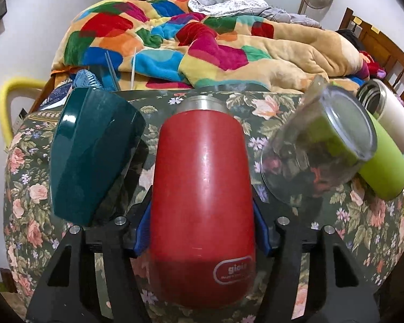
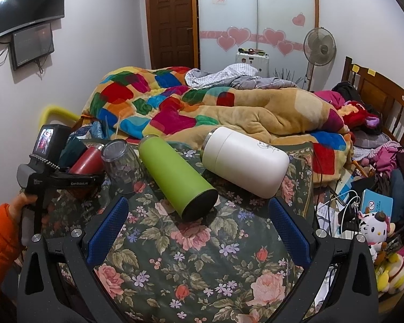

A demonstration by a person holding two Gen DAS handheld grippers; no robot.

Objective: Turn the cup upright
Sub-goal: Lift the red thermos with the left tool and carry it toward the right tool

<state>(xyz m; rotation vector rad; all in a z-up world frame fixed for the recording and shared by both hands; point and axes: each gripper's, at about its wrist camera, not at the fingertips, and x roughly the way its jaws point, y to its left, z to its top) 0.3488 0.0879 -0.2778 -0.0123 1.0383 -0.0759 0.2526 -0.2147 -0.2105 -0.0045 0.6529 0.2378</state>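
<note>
A red metal cup (image 1: pixel 202 188) lies on its side on the floral cloth (image 1: pixel 350 228), steel rim pointing away. My left gripper (image 1: pixel 202 231) is shut on the red cup, blue pads pressed against both its sides. The red cup also shows in the right wrist view (image 2: pixel 87 162), with the left gripper (image 2: pixel 59 177) around it. My right gripper (image 2: pixel 199 228) is open and empty, just short of the lying green cup (image 2: pixel 176 177).
On the cloth also lie a dark teal cup (image 1: pixel 94 153), a clear glass (image 1: pixel 317 148), the green cup (image 1: pixel 385 167) and a white cup (image 2: pixel 245 161). A bed with a colourful blanket (image 2: pixel 202 107) is behind. Clutter and toys (image 2: pixel 374 228) sit right.
</note>
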